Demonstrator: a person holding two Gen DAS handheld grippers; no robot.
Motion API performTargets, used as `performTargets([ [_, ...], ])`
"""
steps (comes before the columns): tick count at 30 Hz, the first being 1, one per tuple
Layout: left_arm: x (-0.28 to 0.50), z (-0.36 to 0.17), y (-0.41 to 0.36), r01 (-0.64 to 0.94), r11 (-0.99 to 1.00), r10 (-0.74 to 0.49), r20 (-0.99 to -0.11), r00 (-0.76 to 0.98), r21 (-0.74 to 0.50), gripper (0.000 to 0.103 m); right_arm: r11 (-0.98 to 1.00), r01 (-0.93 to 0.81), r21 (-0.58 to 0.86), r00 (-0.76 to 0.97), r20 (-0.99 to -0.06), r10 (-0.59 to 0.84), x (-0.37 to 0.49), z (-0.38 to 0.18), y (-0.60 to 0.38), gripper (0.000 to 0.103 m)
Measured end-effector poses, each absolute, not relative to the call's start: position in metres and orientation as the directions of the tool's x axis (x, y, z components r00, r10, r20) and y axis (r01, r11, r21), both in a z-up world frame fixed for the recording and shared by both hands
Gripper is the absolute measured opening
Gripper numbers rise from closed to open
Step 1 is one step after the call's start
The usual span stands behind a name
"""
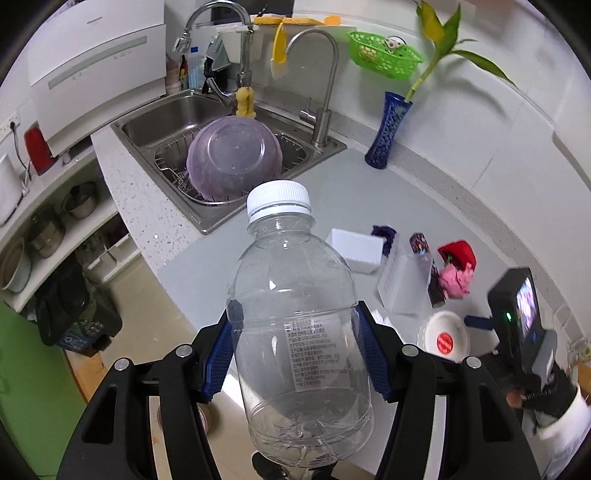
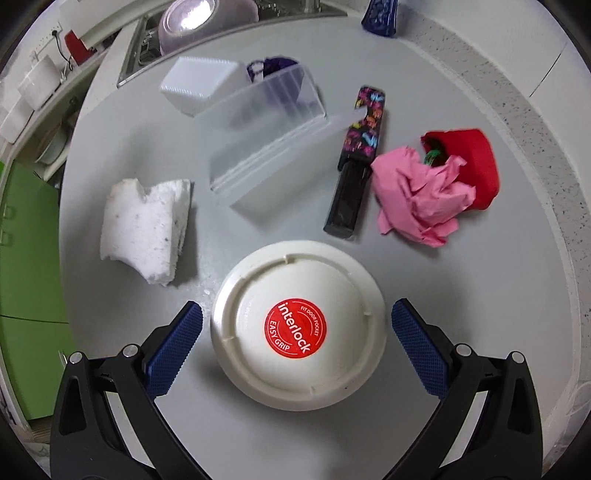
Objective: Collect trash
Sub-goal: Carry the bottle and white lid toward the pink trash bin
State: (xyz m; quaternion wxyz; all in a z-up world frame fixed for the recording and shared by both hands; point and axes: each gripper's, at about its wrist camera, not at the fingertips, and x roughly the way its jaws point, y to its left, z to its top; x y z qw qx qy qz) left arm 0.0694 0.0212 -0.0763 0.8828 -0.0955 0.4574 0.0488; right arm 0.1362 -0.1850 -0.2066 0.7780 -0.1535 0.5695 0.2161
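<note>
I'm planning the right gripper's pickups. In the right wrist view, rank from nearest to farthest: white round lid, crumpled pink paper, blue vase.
From the right gripper:
1. White round lid with red sticker, between the open jaws.
2. Crumpled pink paper, mid-counter, right.
3. Blue vase, far edge.

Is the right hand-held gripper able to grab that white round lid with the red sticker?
Probably yes. The right hand-held gripper is open, with one finger on each side of the white lid. Nothing lies between them, and the foam chunk sits off to the side.
</note>
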Motion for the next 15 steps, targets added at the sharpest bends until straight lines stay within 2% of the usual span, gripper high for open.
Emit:
performTargets([
  [3,0.064,-0.08,0.018,-0.161,0.979,-0.011,-0.821,0.57,-0.125,0.06,0.859,-0.511,-0.012,0.26,-0.955,0.142,0.135,-0.211,-0.183,0.095],
  [9,0.057,-0.081,0.015,-0.146,0.981,-0.023,-0.823,0.568,-0.128,0.06,0.86,-0.511,-0.004,0.27,-0.95,0.156,0.129,-0.212,-0.185,0.095],
  [15,0.044,-0.071,0.019,-0.155,0.98,-0.01,-0.81,0.586,-0.124,0.06,0.864,-0.503,-0.014,0.363,-0.911,0.197,0.107,-0.173,-0.197,0.095],
])
